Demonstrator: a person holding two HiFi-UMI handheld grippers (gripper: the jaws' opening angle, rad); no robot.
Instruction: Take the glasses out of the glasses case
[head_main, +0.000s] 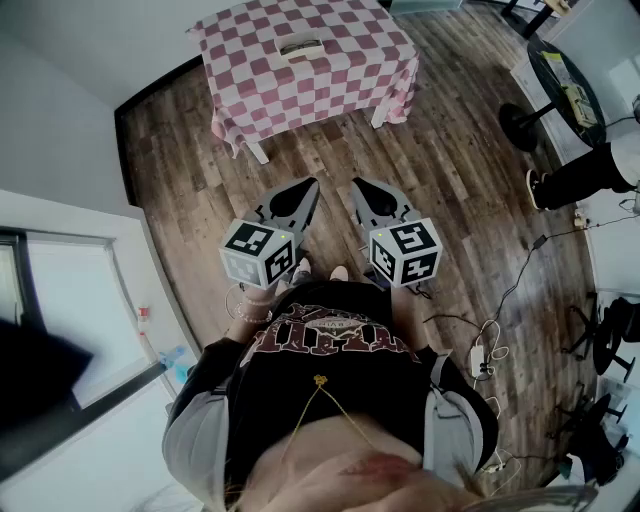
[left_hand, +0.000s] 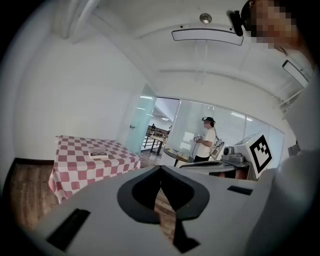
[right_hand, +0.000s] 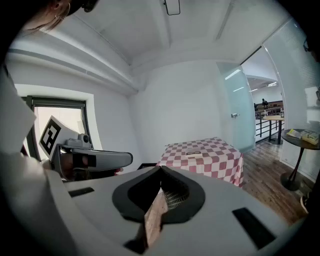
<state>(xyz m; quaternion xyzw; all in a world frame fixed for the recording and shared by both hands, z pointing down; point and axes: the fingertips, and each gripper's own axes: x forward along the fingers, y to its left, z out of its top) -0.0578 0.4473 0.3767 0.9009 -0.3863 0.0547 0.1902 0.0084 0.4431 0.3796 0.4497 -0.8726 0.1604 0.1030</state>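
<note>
A pale glasses case (head_main: 300, 46) lies on a small table with a pink-and-white checked cloth (head_main: 340, 80), far ahead across the wooden floor. Dark glasses seem to rest in it. The case (left_hand: 99, 155) also shows small in the left gripper view and, as the case (right_hand: 193, 151), in the right gripper view. Held side by side at waist height, my left gripper (head_main: 309, 185) and right gripper (head_main: 357, 185) point toward the table and stay well short of it. Both are shut with nothing between the jaws, which meet tip to tip: left gripper (left_hand: 160, 168), right gripper (right_hand: 160, 169).
Another person (left_hand: 206, 140) with a headset stands by a round table (left_hand: 175, 154) near glass walls. Someone's dark legs (head_main: 580, 175) and a black round table (head_main: 560, 70) are at the right. Cables (head_main: 500, 330) trail over the floor, and a window (head_main: 60, 300) is at my left.
</note>
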